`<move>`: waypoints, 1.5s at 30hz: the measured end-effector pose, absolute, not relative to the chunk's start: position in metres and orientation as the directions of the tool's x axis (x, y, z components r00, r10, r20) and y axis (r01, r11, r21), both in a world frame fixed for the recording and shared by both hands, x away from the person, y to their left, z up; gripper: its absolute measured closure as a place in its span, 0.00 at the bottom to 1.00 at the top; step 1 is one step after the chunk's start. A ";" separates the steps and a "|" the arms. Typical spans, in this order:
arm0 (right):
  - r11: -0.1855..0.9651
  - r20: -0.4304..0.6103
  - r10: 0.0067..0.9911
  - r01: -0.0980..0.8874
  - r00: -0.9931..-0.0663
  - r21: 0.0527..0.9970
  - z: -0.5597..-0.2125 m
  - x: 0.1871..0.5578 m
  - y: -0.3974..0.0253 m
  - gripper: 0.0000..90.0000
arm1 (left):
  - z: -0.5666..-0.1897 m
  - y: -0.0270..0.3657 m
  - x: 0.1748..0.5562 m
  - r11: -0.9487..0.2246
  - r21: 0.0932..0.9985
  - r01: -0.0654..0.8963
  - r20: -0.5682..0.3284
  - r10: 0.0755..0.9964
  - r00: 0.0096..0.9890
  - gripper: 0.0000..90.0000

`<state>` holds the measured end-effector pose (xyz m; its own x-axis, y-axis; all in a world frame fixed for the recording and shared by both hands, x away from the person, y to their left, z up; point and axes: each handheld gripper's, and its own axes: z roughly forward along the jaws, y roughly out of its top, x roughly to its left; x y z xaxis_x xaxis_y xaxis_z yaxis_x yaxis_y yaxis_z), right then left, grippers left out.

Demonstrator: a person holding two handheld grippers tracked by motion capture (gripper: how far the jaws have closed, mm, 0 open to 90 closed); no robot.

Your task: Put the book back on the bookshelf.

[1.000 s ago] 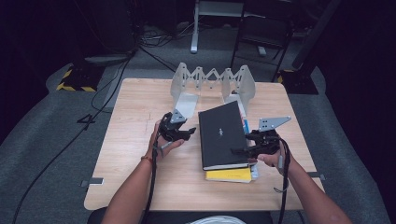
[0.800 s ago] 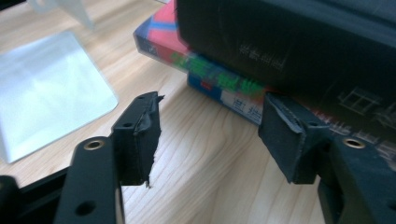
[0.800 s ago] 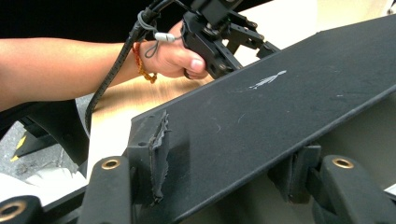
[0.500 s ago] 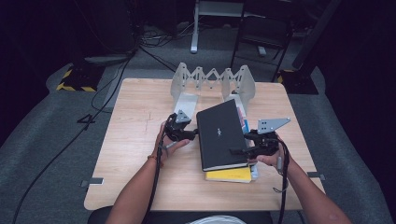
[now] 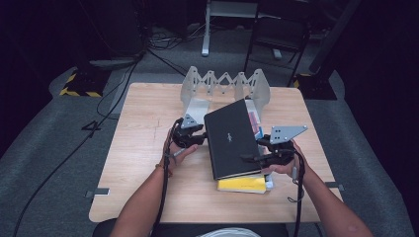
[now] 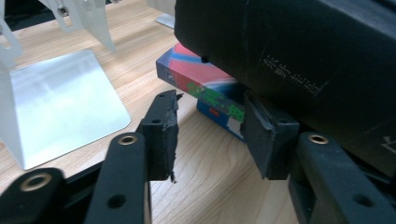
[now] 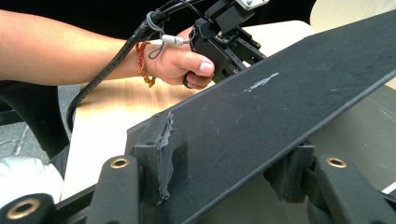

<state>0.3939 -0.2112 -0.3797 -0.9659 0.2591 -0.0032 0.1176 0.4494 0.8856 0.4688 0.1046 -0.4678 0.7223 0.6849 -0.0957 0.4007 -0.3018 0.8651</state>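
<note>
A large black book lies tilted over a stack holding a yellow book and a blue and red book. My right gripper is shut on the black book's right edge; in the right gripper view its jaws pinch the black cover from above and below. My left gripper stands open at the book's left edge. In the left gripper view one jaw sits under the black book's spine, and the blue and red book lies beyond.
A grey folding metal book rack stands at the back of the wooden table, its flat base plate just left of the left gripper. Cables and chair legs lie on the dark floor beyond.
My left gripper has moved right and slightly away, up to the black book's left edge. The black book has risen a little in the right gripper.
</note>
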 end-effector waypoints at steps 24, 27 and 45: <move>0.398 -0.129 0.293 -0.001 -0.947 0.917 -0.367 0.411 -0.223 0.62 | -0.436 0.101 0.500 -0.183 0.894 0.409 -0.184 0.683 0.707 0.70; 0.385 -0.113 0.290 0.008 -0.950 0.923 -0.370 0.408 -0.226 0.62 | -0.438 0.100 0.498 -0.179 0.894 0.411 -0.194 0.673 0.714 0.70; 0.386 -0.138 0.250 -0.032 -0.958 0.922 -0.381 0.393 -0.243 0.76 | -0.420 0.098 0.480 -0.096 0.947 0.307 -0.196 0.585 0.787 0.74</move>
<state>0.3935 -0.2435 -0.3811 -0.9584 0.2501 -0.1377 -0.0319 0.3856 0.9221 0.4804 0.0976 -0.4202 0.7867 0.5853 -0.1964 0.3075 -0.0955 0.9468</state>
